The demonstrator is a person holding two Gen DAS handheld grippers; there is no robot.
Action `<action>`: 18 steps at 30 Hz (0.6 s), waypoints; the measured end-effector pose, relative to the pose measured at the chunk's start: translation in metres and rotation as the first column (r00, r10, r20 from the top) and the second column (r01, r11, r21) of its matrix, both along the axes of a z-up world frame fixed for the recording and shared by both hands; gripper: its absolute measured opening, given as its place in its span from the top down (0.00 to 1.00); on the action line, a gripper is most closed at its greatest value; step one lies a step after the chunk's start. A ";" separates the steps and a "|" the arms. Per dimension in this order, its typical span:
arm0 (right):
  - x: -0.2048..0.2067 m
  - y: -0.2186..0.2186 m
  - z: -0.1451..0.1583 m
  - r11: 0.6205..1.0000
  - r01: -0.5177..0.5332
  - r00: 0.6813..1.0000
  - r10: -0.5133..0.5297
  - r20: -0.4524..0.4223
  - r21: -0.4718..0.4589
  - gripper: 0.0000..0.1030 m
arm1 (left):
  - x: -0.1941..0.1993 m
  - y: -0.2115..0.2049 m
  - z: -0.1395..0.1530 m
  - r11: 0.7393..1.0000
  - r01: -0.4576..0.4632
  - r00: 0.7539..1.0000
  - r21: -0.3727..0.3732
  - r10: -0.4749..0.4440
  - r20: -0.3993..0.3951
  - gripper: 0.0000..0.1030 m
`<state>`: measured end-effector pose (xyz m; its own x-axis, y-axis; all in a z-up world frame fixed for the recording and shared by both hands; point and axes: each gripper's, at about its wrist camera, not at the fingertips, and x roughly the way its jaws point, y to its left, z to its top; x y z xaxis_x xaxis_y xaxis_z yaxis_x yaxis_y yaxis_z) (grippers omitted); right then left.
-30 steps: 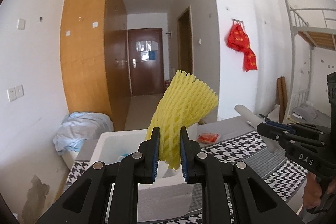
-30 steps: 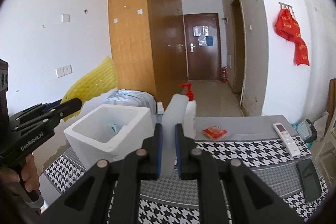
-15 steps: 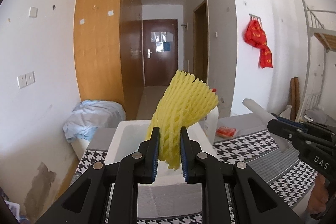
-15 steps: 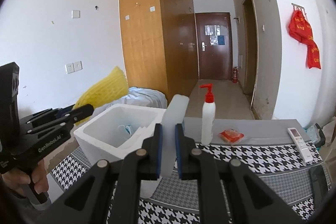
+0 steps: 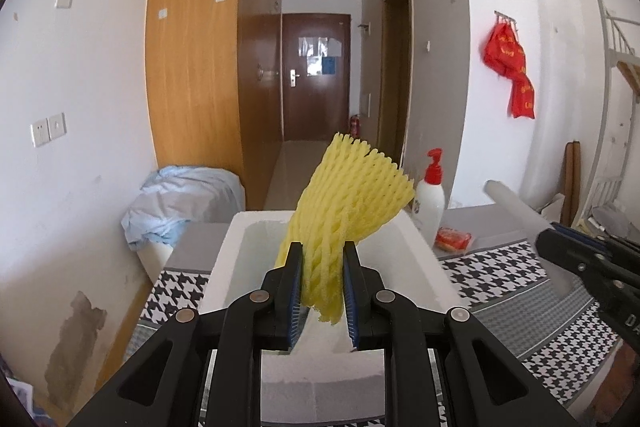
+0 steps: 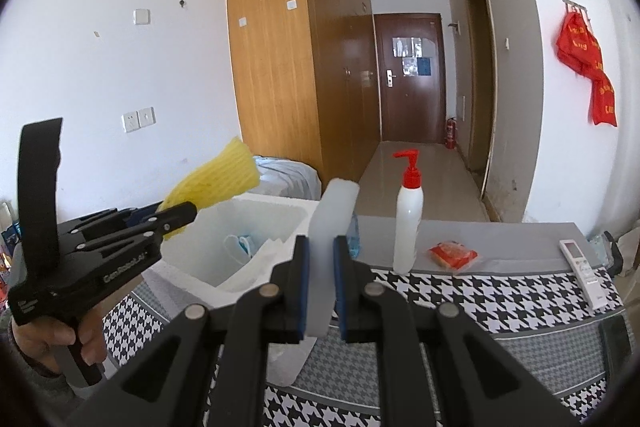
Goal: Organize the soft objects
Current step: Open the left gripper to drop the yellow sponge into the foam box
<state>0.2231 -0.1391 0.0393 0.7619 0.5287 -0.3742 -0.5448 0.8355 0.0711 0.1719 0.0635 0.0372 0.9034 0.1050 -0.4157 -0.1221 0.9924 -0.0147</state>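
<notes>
Left claw [image 5: 322, 277] clamped on yellow foam net [image 5: 348, 203]; right claw [image 6: 320, 281] clamped on white foam piece [image 6: 330, 223].

Yellow foam net [image 5: 349, 205]: we log a ribbed mesh sleeve, flattened, fanning upward and tilted right, pinched at its lower end, above the near rim of the box.

White foam pad [image 6: 330, 227]: we log a pale, translucent slab with rounded top, upright, clamped at its lower part.

White foam box [image 6: 256, 215]: open-topped, on the table, holding a mask and white sheets.
</notes>
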 end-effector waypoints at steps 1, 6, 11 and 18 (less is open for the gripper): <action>0.000 0.001 0.000 1.000 0.005 1.000 -0.005 -0.001 -0.004 0.86 | 0.002 0.002 -0.001 1.000 -0.001 1.000 -0.003 0.001 -0.004 0.81; 0.002 0.009 -0.001 1.000 0.017 1.000 -0.018 -0.007 -0.023 0.86 | 0.010 0.007 -0.006 1.000 -0.010 0.999 -0.022 0.009 -0.031 0.81; 0.004 0.018 -0.002 0.999 0.029 0.999 -0.030 -0.016 -0.040 0.86 | 0.016 0.010 -0.011 1.000 -0.003 0.999 -0.020 0.002 -0.047 0.66; 0.006 0.029 -0.001 0.997 0.042 0.999 -0.044 -0.019 -0.059 0.86 | 0.014 0.021 -0.014 0.999 -0.026 0.999 -0.042 0.024 -0.035 0.18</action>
<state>0.2290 -0.1101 0.0383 0.7754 0.4723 -0.4192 -0.5073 0.8612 0.0318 0.1858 0.0845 0.0230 0.8859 0.1091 -0.4508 -0.1480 0.9876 -0.0517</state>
